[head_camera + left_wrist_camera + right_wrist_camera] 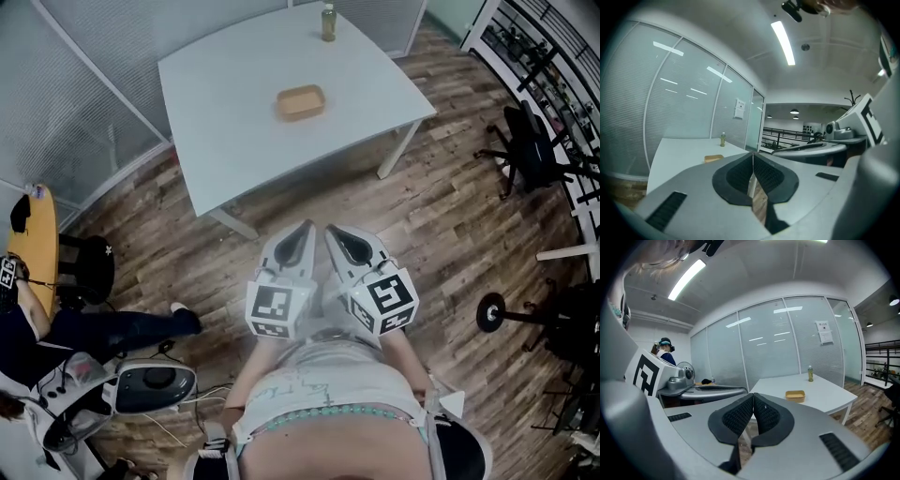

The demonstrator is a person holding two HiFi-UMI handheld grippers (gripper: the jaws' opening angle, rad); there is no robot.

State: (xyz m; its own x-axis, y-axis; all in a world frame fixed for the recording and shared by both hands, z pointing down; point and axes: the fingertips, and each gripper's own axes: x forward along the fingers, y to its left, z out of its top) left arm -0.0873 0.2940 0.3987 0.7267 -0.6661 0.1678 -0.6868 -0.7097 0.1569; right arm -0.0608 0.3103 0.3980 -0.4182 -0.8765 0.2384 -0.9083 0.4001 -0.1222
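Note:
Both grippers are held close to my body, side by side above the wooden floor. My left gripper (305,228) is shut with nothing between its pads, and its jaws meet in the left gripper view (753,156). My right gripper (333,231) is shut and empty too, as the right gripper view (753,397) shows. Ahead stands a white table (234,103). On it lie a shallow tan tray (301,101) and a small green bottle (328,21) at the far edge. The tray (795,395) and bottle (810,373) also show in the right gripper view.
Glass partition walls run behind the table. A black office chair (527,145) and railings stand at the right. A seated person (94,328) and a white device (155,384) with cables are at the lower left. A round yellow stool top (33,239) is at the left.

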